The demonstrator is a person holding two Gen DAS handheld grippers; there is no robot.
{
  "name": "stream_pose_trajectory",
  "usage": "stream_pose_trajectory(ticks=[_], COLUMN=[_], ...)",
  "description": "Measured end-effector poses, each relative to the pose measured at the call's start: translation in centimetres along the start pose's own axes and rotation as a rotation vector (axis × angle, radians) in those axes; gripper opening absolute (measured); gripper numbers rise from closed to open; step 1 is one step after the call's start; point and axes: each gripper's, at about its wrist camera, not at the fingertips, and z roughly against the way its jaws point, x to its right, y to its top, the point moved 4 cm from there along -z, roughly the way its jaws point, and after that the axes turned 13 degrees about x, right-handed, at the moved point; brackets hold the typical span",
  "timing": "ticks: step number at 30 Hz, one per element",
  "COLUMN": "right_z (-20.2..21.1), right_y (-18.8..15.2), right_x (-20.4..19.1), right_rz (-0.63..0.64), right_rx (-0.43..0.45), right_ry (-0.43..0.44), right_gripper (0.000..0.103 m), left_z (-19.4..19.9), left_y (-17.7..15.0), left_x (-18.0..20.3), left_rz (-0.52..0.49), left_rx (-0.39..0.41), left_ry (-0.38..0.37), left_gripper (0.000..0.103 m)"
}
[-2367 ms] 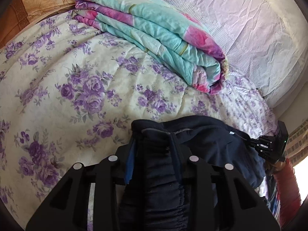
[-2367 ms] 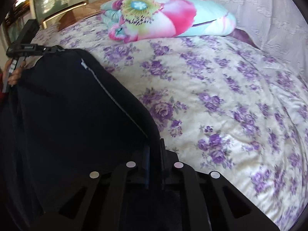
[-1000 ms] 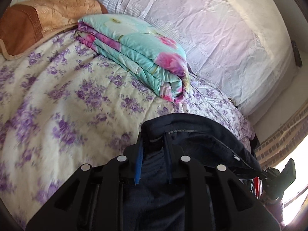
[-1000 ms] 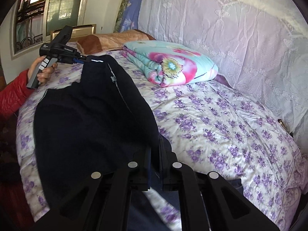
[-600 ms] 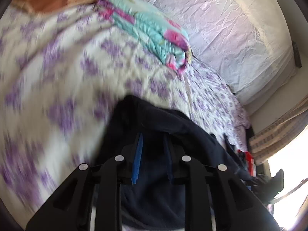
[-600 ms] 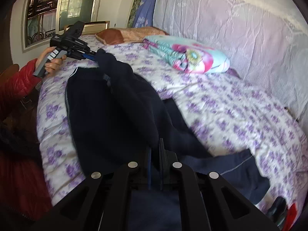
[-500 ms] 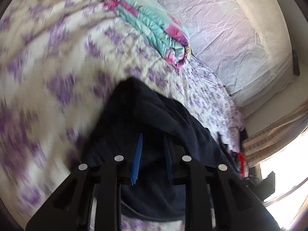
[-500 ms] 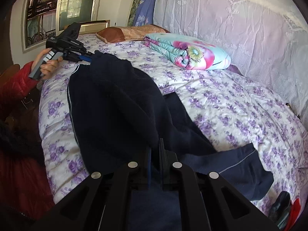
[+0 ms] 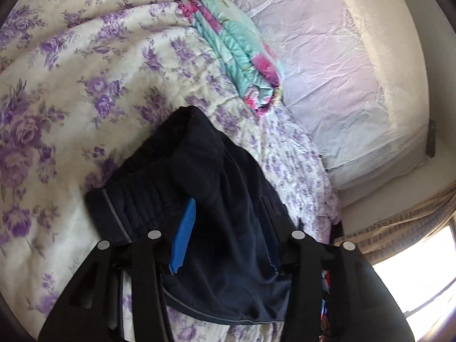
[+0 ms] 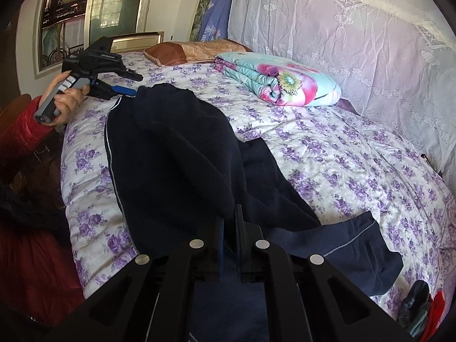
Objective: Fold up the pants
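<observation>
Jaws of the left gripper [image 9: 225,233] just opened over pants [image 10: 176,154] on floral bedspread [image 10: 356,171].

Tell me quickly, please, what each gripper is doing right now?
Left gripper: jaws just opening, open, with the pants waistband lying between them.
Right gripper: shut on the pants.

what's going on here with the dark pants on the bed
A person with a handheld gripper in each hand is folding dark navy pants on a purple-flowered bedspread. The pants now lie along the bed. The left gripper is at the waistband end; its jaws have just been opening and stand apart, fabric still between them. The right gripper is shut on the fabric near the leg end. A folded floral quilt sits further up the bed.
</observation>
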Motion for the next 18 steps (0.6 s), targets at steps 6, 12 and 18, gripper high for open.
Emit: stream_pose_trajectory(ticks=[6,12,18], right_z=[0.3,0.5,0.6], right_y=[-0.2,-0.1,-0.2], right_x=[-0.2,0.0,0.0], right_rz=[-0.010,-0.015,-0.021], right_rx=[0.012,0.014,0.015], right_ry=[-0.001,0.006,0.001], right_gripper=[0.007,0.007,0.007], left_z=[-1.4,-1.1,-3.1], left_y=[-0.2,-0.6,0.7], left_x=[-0.8,-1.1,0.2], left_rz=[-0.030,-0.022,-0.018], left_rx=[-0.013,-0.004,0.011], left_ry=[0.138,0.143,0.150], left_gripper=[0.043,0.043,0.026])
